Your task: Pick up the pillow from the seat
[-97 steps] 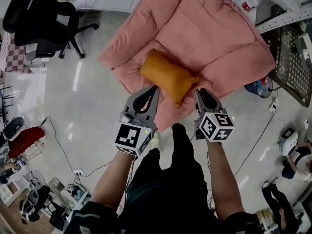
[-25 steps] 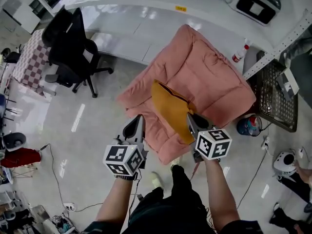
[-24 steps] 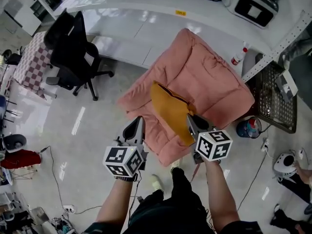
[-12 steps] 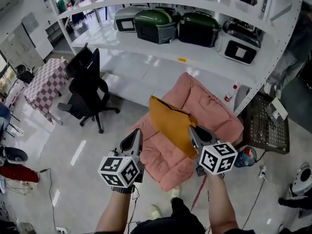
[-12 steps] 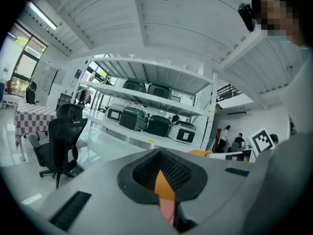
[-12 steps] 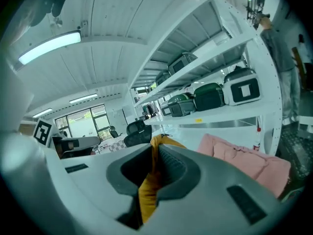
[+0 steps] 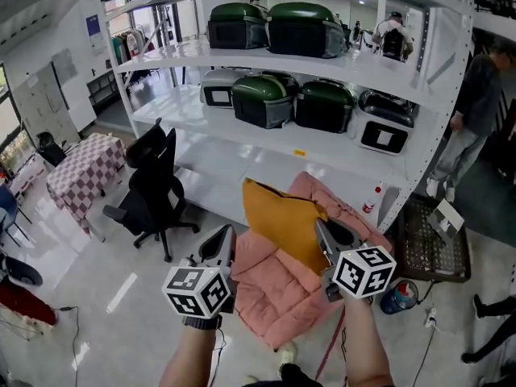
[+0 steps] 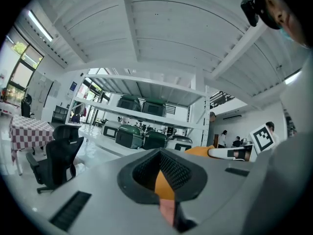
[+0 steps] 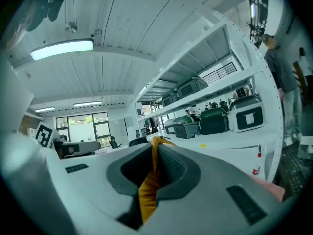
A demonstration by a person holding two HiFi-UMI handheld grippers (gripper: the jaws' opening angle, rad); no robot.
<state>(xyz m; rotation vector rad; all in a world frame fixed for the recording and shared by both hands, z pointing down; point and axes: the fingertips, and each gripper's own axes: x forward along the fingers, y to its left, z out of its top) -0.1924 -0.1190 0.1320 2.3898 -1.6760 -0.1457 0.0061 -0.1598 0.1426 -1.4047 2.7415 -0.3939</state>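
Now: R gripper [image 7: 325,228] clamped on right edge of orange pillow [image 7: 282,220]; pillow hangs clear above pink seat [image 7: 274,293]. L gripper [image 7: 227,234] jaws narrow, empty, just beside pillow's left edge. Open floor [image 7: 121,289] to left; shelf [image 7: 266,147] behind.

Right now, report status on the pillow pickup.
Right tool shut on orange pillow's edge. Left tool shut, empty, beside it. Pillow hanging clear above pink seat. Nothing in the way; white shelving stands beyond.
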